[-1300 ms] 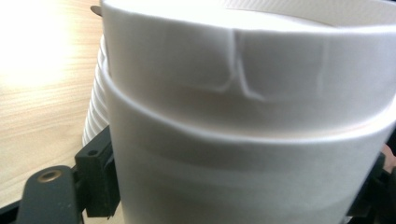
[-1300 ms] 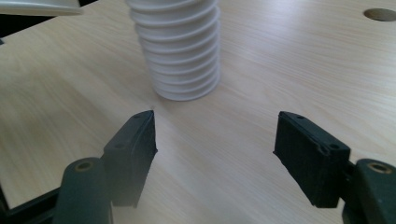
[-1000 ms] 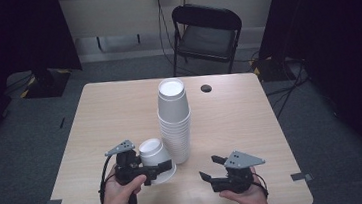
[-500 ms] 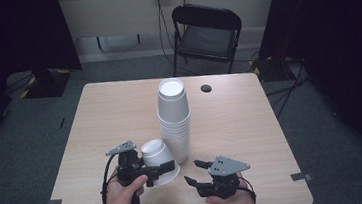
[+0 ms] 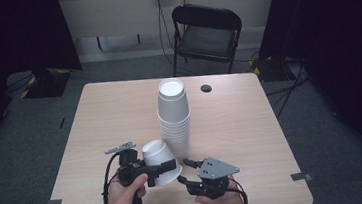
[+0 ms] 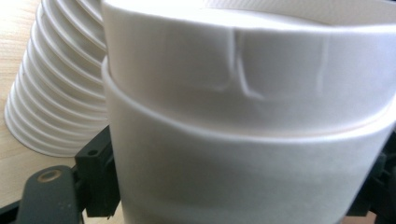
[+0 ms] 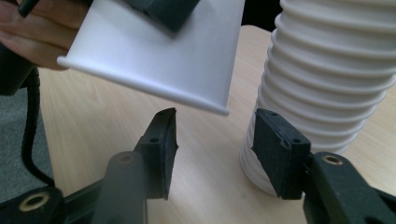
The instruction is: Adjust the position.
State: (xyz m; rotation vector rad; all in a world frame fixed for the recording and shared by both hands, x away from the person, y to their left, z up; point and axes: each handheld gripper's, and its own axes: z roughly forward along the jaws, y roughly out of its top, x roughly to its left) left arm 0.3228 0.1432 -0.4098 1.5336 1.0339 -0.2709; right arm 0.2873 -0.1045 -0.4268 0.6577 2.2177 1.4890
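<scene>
Beside held cup (image 5: 160, 159), nearer right tongs (image 5: 184, 171)

The high view looked forward and down from above the person's side, taking in the whole counter (image 5: 120, 113) and a chair (image 5: 206, 34) beyond. The left gripper view sat pressed close against a white cup (image 6: 243, 140), with the cup stack (image 6: 56, 93) just behind. The right gripper view looked low along its tongs (image 7: 212, 149), sharing that cup and stack with both others.

white cup (image 6: 243, 140) between black fingers (image 6: 95, 182)
</scene>
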